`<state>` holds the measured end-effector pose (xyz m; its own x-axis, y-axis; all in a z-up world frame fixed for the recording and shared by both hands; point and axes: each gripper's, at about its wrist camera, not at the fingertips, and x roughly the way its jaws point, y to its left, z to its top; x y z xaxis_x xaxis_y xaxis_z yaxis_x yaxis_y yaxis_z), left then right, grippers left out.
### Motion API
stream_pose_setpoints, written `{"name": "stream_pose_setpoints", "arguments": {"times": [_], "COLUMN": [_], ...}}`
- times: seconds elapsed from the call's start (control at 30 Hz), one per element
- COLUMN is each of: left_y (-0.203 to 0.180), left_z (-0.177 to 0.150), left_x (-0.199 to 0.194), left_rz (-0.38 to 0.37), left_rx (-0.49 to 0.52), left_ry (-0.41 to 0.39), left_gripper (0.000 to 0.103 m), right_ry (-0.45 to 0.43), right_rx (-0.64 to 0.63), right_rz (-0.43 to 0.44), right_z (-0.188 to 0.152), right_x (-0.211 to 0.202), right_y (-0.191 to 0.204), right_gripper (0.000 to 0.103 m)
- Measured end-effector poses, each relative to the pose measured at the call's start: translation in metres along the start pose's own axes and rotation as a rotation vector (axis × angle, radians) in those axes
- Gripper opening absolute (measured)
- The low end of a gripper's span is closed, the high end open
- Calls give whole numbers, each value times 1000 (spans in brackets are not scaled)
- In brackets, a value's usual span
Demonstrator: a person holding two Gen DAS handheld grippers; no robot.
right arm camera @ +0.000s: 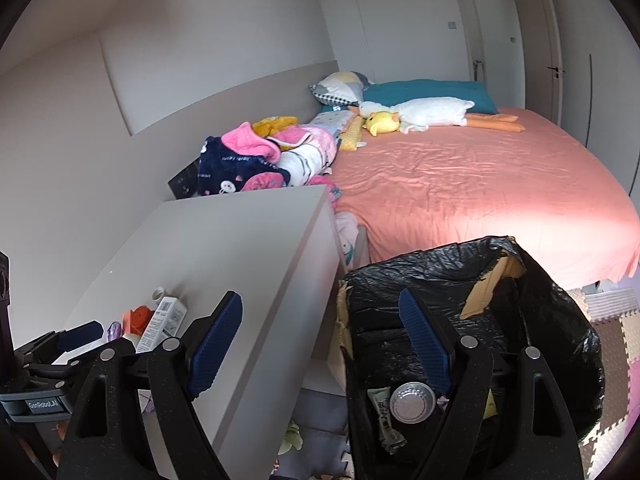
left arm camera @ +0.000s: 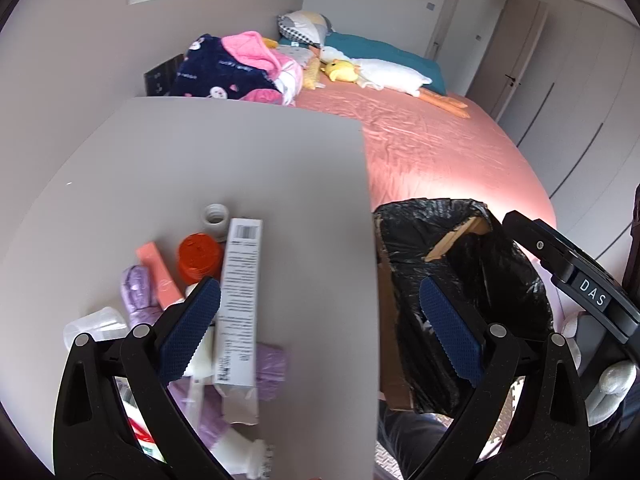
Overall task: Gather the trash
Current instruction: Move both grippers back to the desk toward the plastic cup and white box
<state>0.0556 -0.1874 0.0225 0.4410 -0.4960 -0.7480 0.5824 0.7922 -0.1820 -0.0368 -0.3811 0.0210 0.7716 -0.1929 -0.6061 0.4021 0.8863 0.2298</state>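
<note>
- Left claw (left arm camera: 320, 320): seen spread wide, nothing held, over the grey bench (left arm camera: 200, 180) edge.
- Right claw (right arm camera: 320, 344): likewise wide, empty.
- Trash, a long white printed carton (left arm camera: 239, 304), is lying on the bench.
- Black-lined cardboard bin (right arm camera: 560, 340) is set beside the bench.

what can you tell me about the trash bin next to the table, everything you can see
The trash bin is a cardboard box lined with a crinkled, glossy black plastic bag draped over its rim. Brown cardboard shows at a torn far corner and along the edge nearest the grey table. It stands upright on the floor between the table and the pink bed, open at the top. Inside lie a round silvery lid and a crumpled wrapper.
</note>
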Motion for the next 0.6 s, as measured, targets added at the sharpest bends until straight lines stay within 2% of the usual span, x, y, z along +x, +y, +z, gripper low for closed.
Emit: {"name": "stream_pose_setpoints", "arguments": {"times": [0.6], "left_y": [74], "left_z": [-21], "left_x": [-23], "left_rz": [138], "left_rx": [-103], "left_ry": [-12], "left_gripper": [96], "right_ry": [92], "right_rx": [-113], "right_rz": [105], "right_z": [-16], "right_x": [34], "right_y": [77], "right_gripper": [81]}}
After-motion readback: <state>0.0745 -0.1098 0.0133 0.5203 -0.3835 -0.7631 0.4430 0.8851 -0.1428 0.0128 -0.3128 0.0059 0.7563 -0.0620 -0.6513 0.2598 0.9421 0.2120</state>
